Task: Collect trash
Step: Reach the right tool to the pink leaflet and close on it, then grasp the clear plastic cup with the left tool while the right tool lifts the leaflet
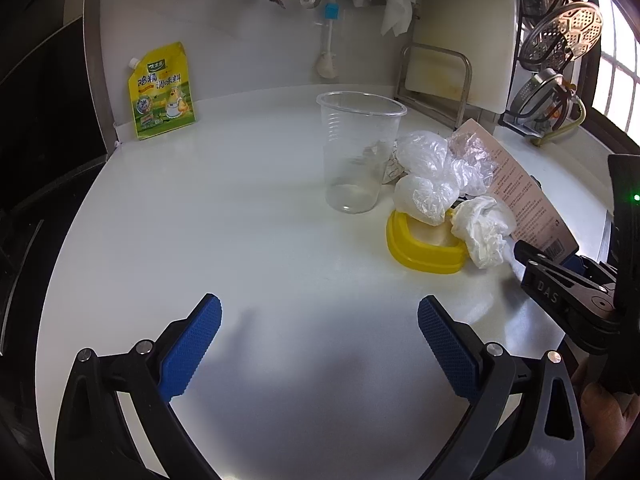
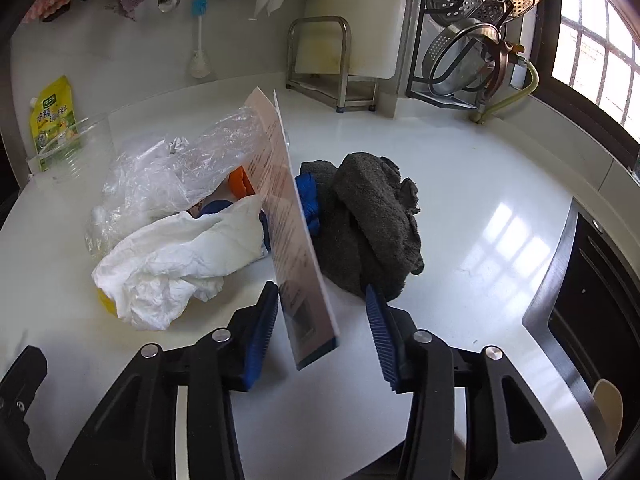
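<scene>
At the far left of the white counter, a yellow spouted seasoning pouch printed with large Chinese characters and a cartoon chicken leans against the wall. The left gripper hovers low over bare counter, its blue-padded fingers spread wide and holding nothing. Further right stands a clear ribbed plastic cup, upright. Just beside it lies the trash pile: crumpled clear plastic bags, a yellow plastic lid and a crumpled white tissue lying partly over the lid's rim. A flat pink card package with small printed text and a barcode stands on edge between the parted fingers of the right gripper, apparently touching neither pad; "DAS" is moulded on that gripper's side. Right of the card sits a dark grey towel.
</scene>
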The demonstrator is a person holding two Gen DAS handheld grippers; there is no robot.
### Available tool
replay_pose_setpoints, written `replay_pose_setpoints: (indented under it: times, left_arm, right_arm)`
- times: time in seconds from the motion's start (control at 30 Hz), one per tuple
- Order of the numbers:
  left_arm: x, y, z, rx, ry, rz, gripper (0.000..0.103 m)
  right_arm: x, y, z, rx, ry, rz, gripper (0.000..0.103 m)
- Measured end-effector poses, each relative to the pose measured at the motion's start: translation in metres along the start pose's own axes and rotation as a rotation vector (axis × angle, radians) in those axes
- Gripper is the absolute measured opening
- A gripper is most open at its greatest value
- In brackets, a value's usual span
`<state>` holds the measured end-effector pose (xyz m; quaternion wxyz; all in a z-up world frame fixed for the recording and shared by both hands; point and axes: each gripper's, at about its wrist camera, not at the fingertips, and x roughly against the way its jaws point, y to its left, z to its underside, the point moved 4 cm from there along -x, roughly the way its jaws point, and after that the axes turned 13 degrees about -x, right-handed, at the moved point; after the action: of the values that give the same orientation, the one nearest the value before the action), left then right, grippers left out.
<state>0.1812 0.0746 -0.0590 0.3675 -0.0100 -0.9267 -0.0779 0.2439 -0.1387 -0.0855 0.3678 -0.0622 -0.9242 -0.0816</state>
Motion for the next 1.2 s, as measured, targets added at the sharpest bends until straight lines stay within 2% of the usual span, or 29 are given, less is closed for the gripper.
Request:
replay_pose_setpoints:
  times: [0.13,0.17,0.37,0.6,0.87,0.93,1.2]
  left_arm:
    - [-0.001,-0.005,-0.001,-0.005,0.004,0.009,0.097]
    - [-0.001,-0.007,-0.002,-0.006,0.004,0.012,0.097]
    - [-0.002,-0.005,-0.009,0.009,-0.006,0.029,0.097]
    - [-0.012,0.006,-0.029,0.068,-0.037,0.036,0.097]
    - [-0.045,0.02,-0.061,0.137,0.0,0.036,0.097]
    - [-0.053,0.021,-0.067,0.135,0.019,0.02,0.097]
    - [-0.077,0.01,-0.089,0.062,0.007,-0.012,0.097]
  right_arm:
    - [0.014,-0.011,0.003,-0.004,-0.034,-0.048,0.019]
    - [0.018,-0.013,0.004,-0.006,-0.043,-0.06,0.017]
    - [0.032,-0.027,0.006,-0.039,-0.074,-0.141,0.015]
    - [0.03,-0.038,0.006,-0.064,-0.06,-0.179,0.015]
    - [0.029,-0.041,0.006,-0.087,-0.041,-0.215,0.015]
    - [0.027,-0.041,0.006,-0.093,-0.037,-0.22,0.015]
    - [0.019,-0.047,0.01,-0.125,-0.007,-0.253,0.015]
